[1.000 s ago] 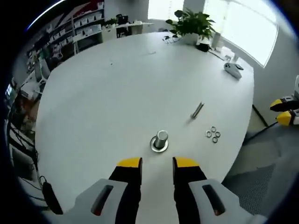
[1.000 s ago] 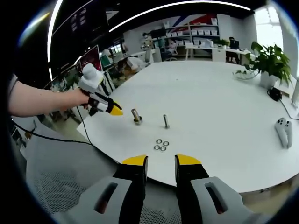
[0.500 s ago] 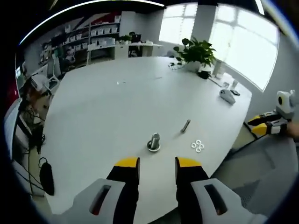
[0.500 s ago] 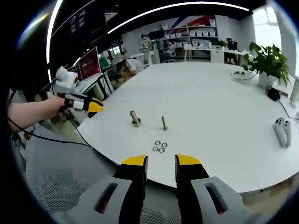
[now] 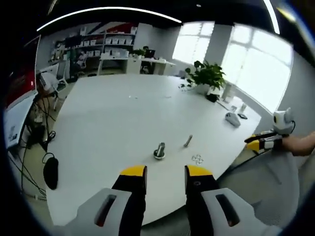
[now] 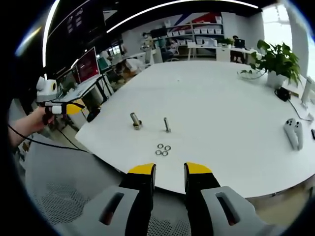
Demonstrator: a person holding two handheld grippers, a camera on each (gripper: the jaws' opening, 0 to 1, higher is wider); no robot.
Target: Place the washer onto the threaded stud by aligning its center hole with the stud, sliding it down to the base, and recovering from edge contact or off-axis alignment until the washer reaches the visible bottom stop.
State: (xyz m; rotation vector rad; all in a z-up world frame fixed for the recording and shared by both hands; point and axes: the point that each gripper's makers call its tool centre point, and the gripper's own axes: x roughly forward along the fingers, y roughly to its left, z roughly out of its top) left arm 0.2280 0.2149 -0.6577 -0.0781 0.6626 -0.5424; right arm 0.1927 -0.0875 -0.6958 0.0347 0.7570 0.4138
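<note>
White worktop (image 6: 221,93) carried all parts; no containers seen. Threaded stud (image 6: 135,120) stood upright on its base, a loose bolt (image 6: 167,125) just beside it. Washers (image 6: 162,149) lay clustered near the worktop's edge, apart from the stud. Left tongs (image 5: 165,171) and right tongs (image 6: 169,169) both parted, grasping nothing. Since a second earlier, left tongs had pulled back off the worktop edge.

I see a plain white counter (image 6: 221,98). On it, the stud (image 6: 135,120) and the washers (image 6: 163,149) just beside it are silvery metal. My right gripper (image 6: 170,173) is black and grey, yellow-tipped. The plant (image 6: 278,58) across the counter is green.
</note>
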